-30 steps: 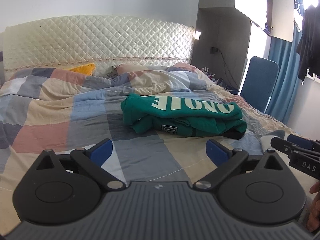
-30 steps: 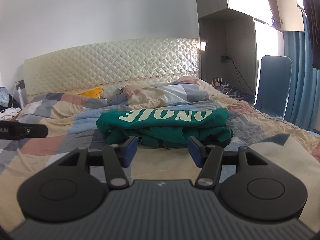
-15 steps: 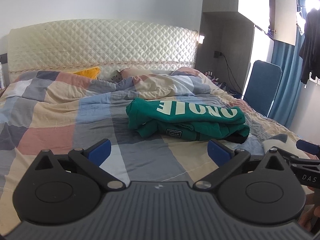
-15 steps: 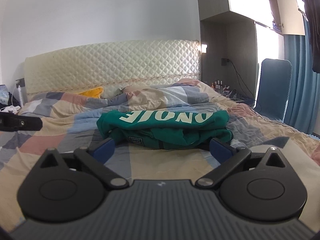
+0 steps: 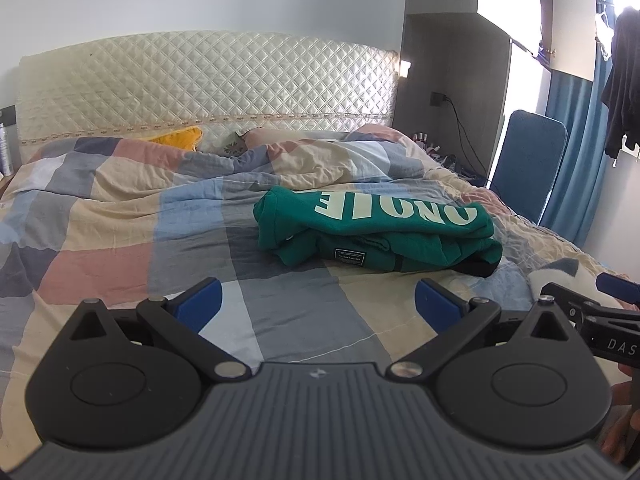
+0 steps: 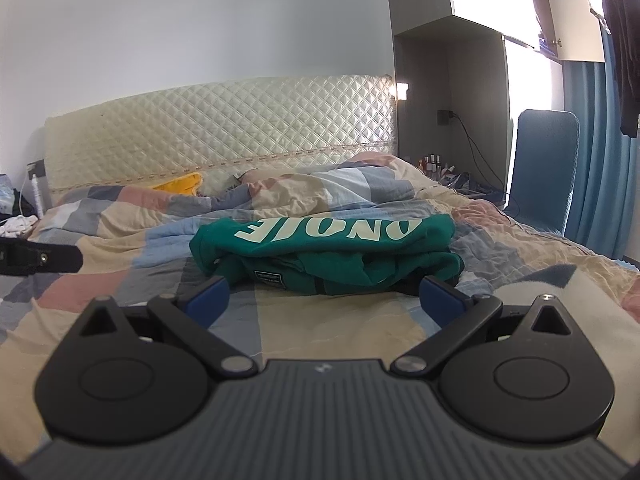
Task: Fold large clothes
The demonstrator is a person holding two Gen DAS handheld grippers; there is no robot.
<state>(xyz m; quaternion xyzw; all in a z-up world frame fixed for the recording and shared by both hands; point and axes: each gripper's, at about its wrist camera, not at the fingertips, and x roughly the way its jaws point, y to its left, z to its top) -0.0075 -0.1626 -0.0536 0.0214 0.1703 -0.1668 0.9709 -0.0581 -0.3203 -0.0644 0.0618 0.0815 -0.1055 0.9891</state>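
A dark green sweatshirt with large pale lettering (image 5: 376,236) lies folded into a thick, slightly lumpy bundle on the bed with the patchwork quilt of blue, pink, grey and cream squares (image 5: 120,248), toward the side of the bed nearest the blue upholstered chair (image 5: 528,164); a small black label shows on the sweatshirt's front fold and a strip of black hem pokes out at its chair-side end. The left tongs (image 5: 318,306), black with blue pads, are spread wide and grasp nothing, hanging above the quilt on the near side of the sweatshirt and clear of it. The right tongs (image 6: 326,300) are likewise released and empty, their blue pads just in front of the sweatshirt's near edge; whether they touch the cloth cannot be told. Beyond the sweatshirt the quilt is rumpled into a ridge, and behind that stands the cream diamond-quilted headboard (image 5: 208,92), with a yellow cushion (image 5: 180,138) at its foot
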